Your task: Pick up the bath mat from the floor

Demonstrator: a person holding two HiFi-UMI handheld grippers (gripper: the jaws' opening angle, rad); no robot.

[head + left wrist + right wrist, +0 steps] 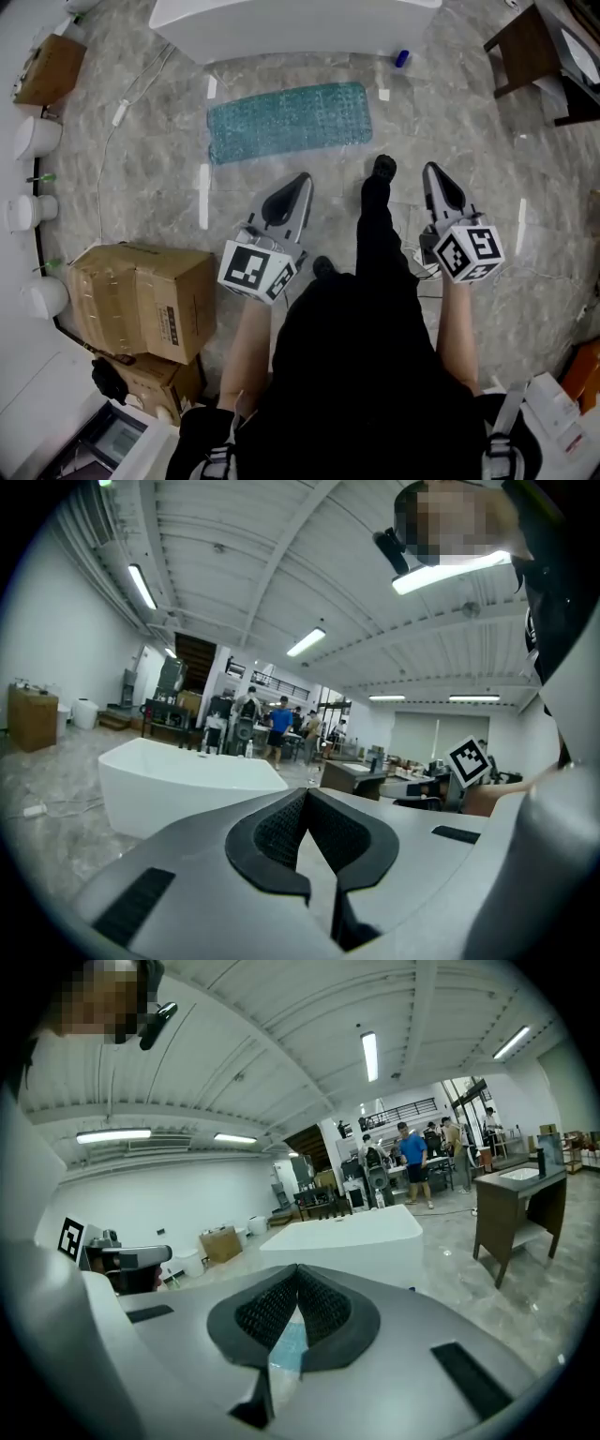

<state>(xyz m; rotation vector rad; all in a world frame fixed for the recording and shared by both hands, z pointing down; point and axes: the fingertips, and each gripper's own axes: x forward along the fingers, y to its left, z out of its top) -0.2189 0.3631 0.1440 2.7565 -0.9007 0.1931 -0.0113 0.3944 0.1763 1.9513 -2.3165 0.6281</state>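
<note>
The approach is in hand: the mat lies flat on the floor at twelve o'clock, just before the tub, well apart from the left claw and right claw, both shut and empty, so the next move likely calls for stepping in, stooping and opening one.

A teal, pebbled bath mat at twelve o'clock lies on the grey marbled floor, with brown cardboard boxes at eight o'clock, while the grey left gripper and right gripper bear black-and-white square-marked cubes.
</note>
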